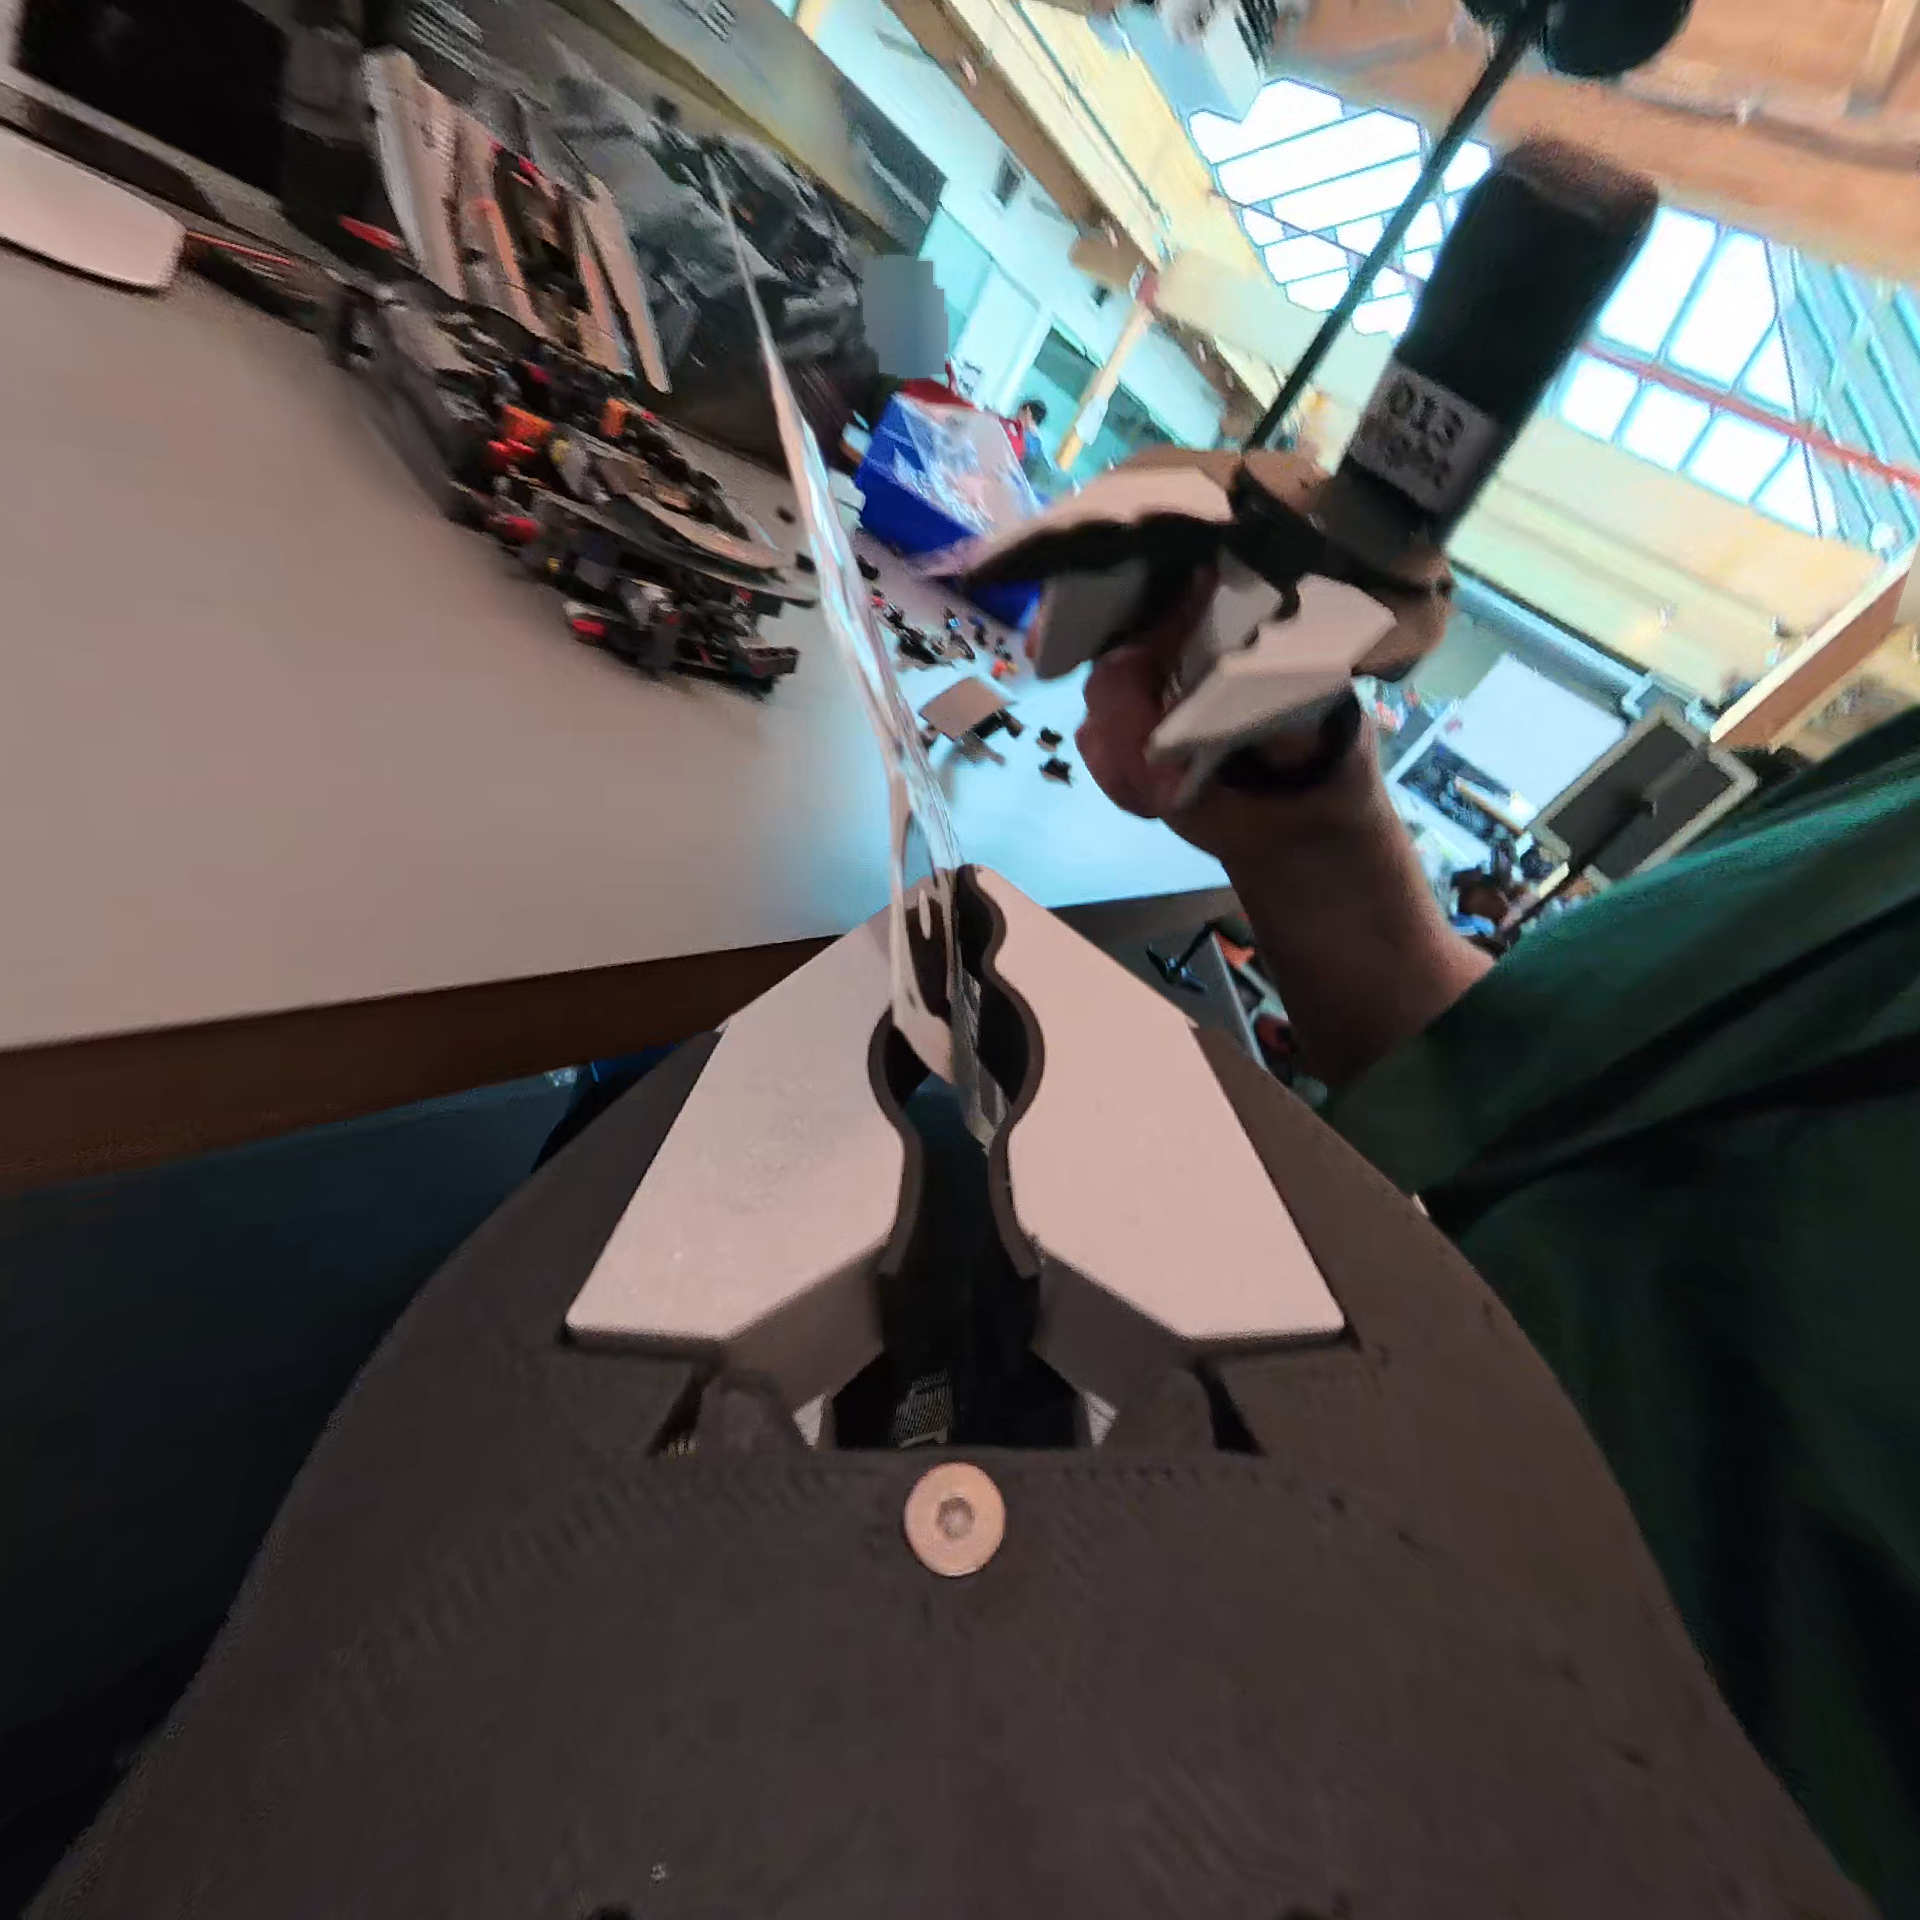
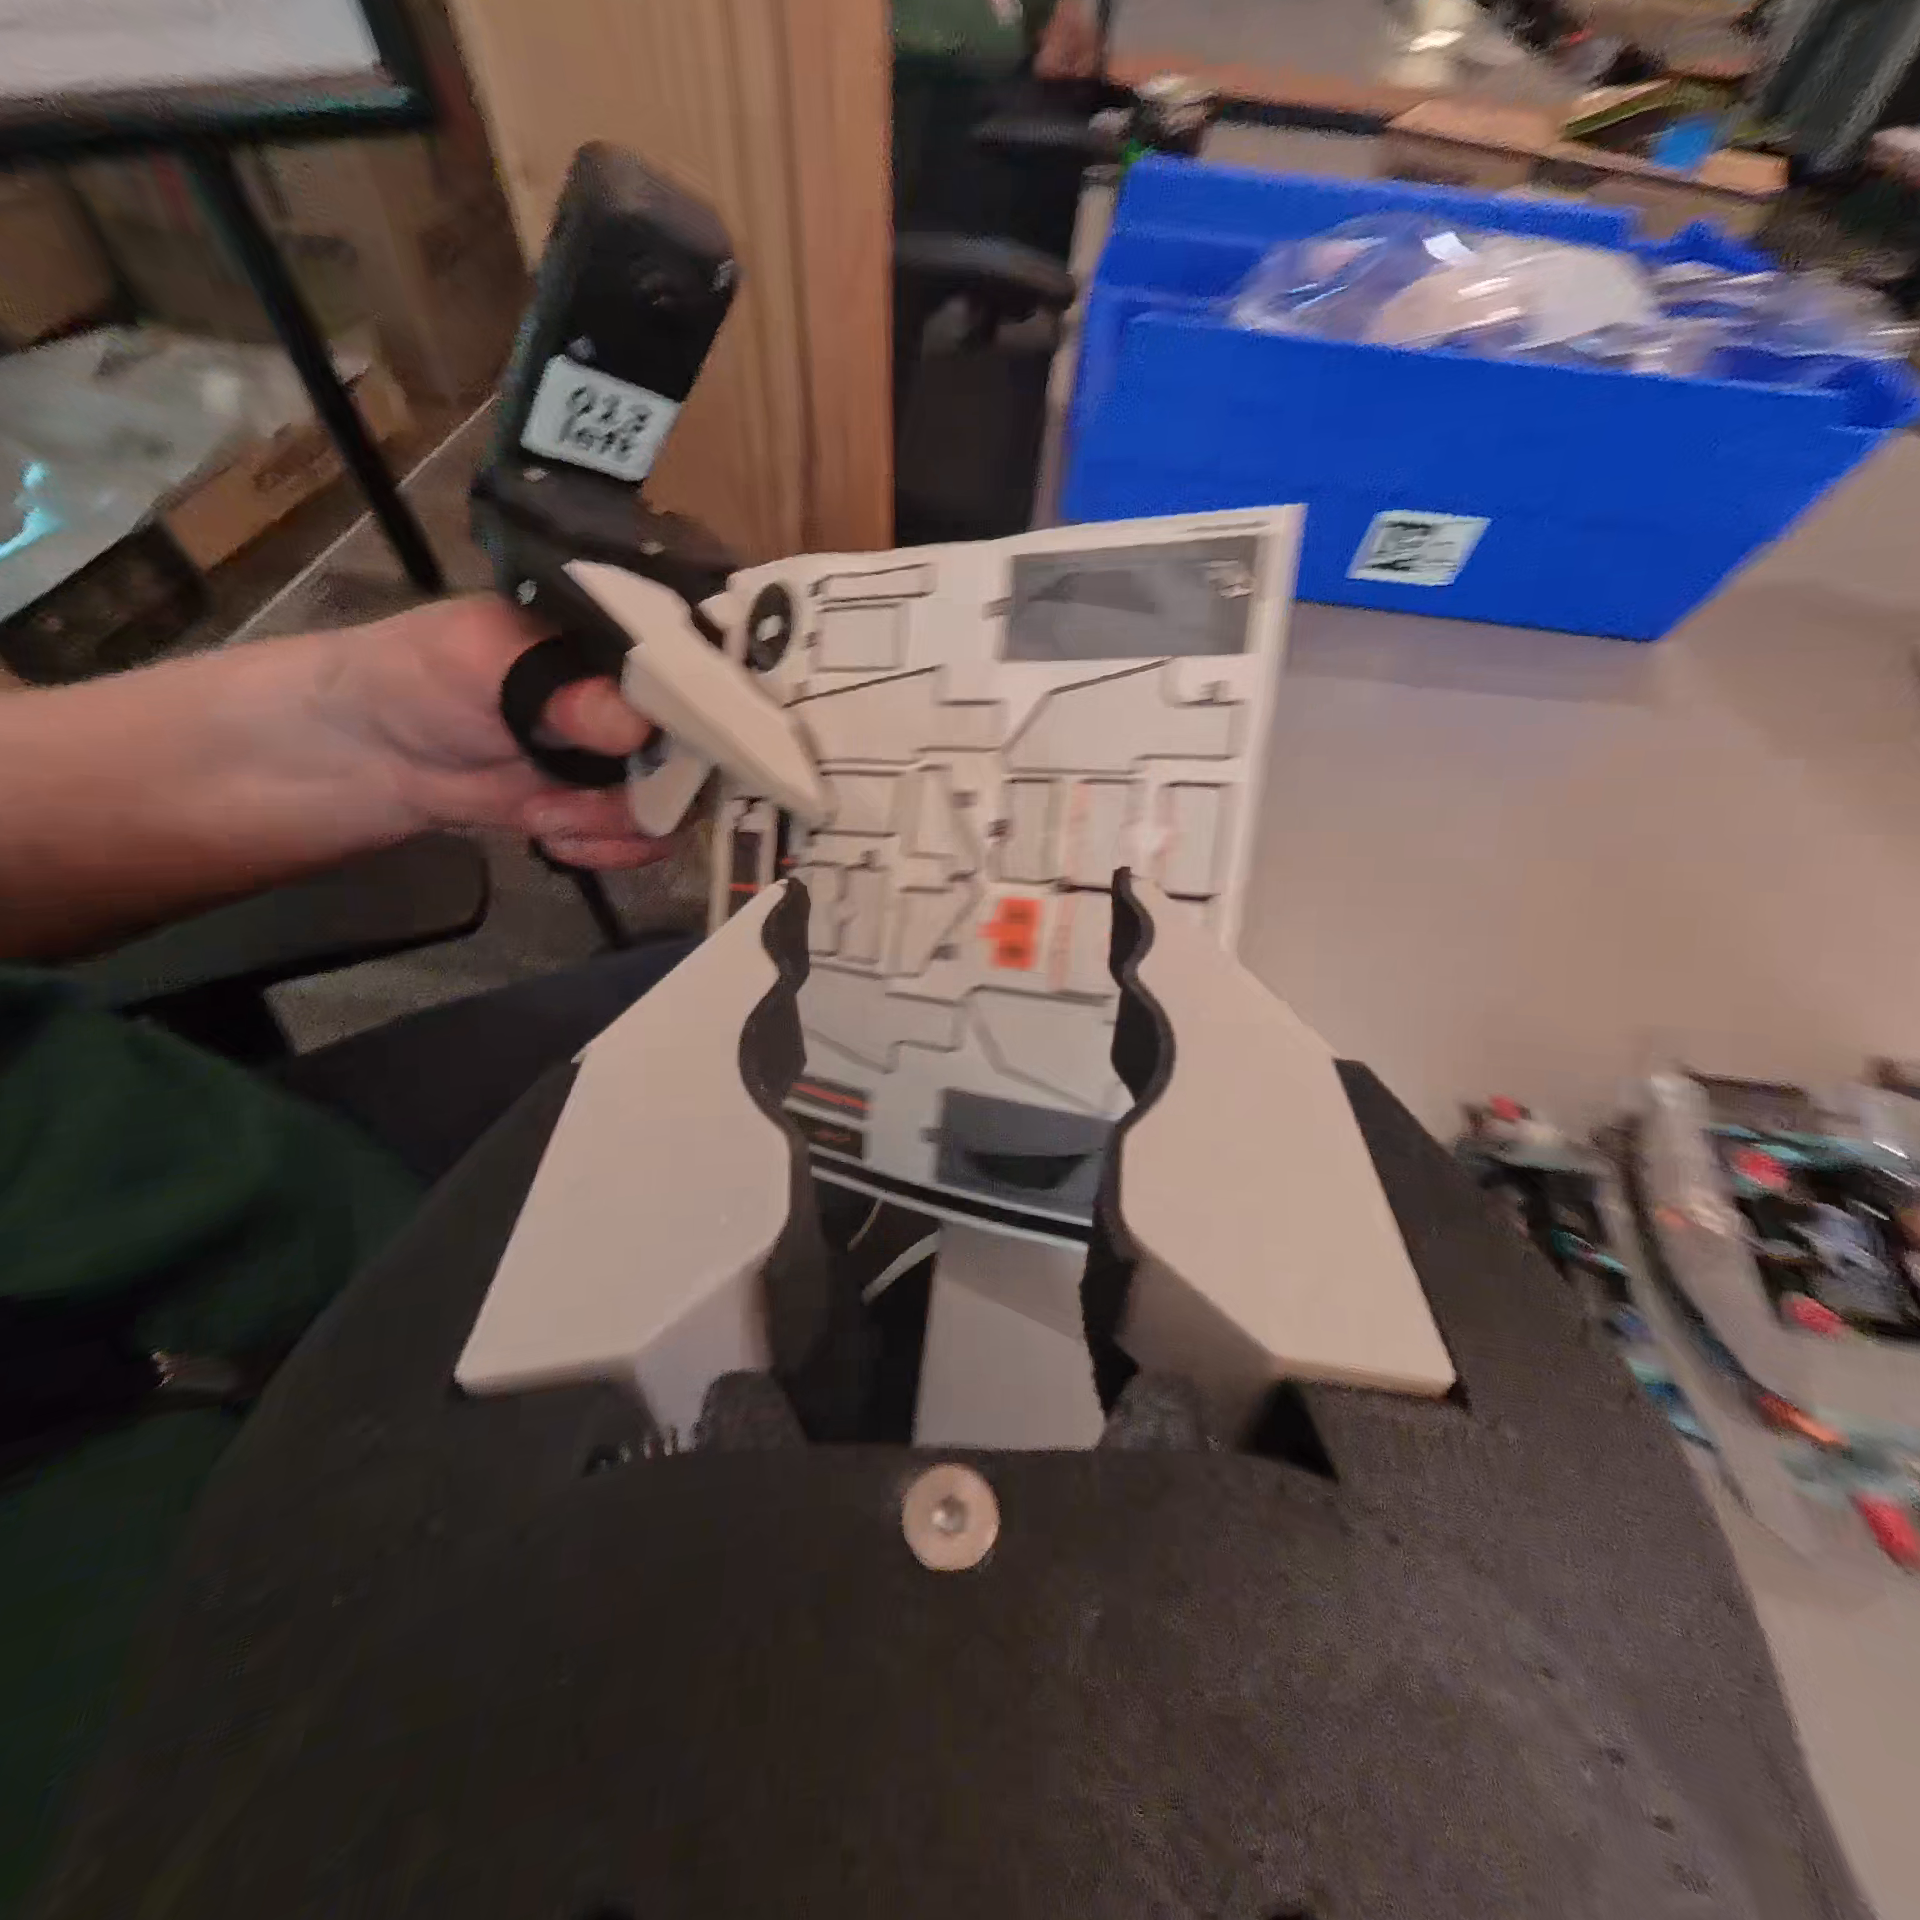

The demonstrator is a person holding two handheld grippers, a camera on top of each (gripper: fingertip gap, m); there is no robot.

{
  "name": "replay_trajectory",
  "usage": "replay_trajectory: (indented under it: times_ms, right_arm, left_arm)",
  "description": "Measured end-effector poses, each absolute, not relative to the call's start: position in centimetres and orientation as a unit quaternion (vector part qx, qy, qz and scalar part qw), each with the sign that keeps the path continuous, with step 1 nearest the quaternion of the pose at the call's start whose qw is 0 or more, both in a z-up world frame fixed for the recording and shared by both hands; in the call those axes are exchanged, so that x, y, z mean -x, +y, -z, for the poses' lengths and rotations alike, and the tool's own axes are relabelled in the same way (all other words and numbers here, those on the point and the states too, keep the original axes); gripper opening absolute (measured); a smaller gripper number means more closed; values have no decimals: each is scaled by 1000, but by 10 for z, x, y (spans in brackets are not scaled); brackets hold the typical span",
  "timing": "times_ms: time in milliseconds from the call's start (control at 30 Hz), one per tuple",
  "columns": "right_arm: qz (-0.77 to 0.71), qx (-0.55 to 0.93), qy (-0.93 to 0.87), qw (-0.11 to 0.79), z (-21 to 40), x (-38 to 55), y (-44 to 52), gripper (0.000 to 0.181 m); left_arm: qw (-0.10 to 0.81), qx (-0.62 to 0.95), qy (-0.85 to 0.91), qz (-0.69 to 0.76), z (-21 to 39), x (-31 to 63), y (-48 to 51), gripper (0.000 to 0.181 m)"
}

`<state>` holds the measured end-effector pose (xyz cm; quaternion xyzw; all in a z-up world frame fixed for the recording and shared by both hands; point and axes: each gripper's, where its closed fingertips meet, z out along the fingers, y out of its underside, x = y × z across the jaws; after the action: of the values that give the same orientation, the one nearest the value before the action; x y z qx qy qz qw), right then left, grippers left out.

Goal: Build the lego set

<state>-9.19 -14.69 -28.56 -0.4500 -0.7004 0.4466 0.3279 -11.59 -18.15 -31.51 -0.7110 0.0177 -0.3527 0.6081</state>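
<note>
Left gripper (image 1: 961,935) clenched on one edge of the sticker sheet (image 2: 1039,790), held upright in the air off the tabletop (image 1: 260,779) edge; right gripper (image 2: 961,935) released, jaws wide, facing the sheet. Part-built lego model (image 1: 613,520) sits toward the far side. Risk: thin sheet flexes or slips, since only one edge is pinched; a hard right-hand pinch may crease the stickers.

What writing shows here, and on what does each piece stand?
I do not quote writing; these things bear it:
White handle label on the left gripper: short and legible.
Grey handle label on the right gripper: partly blurred.
Sticker sheet: small print, too blurred to read.
Bin label on the blue bin: too blurred to read.
</note>
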Motion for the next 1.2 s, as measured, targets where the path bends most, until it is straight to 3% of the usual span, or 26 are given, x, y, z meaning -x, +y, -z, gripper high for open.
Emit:
replay_trajectory:
  times_ms: [167,667,800,933,1100,1200]
  right_arm:
    - [-470,492,-627,379,255,76,-94,62]
    - [-564,525,-590,242,266,69,-76,46]
    - [-583,510,-592,222,263,70,-84,39]
    - [-617,475,-596,194,255,62,-97,0]
    - [-625,462,-592,211,248,54,-99,0]
    - [-645,462,-568,219,239,49,-93,0]
  left_arm:
    - [595,707,72,375,300,99,-168,0]
    - [535,702,130,452,300,71,-151,0]
    - [510,711,156,458,307,62,-155,0]
    - [505,714,165,456,308,59,-153,0]
    - [523,708,168,443,302,60,-147,0]
    - [555,686,150,446,289,65,-138,12]
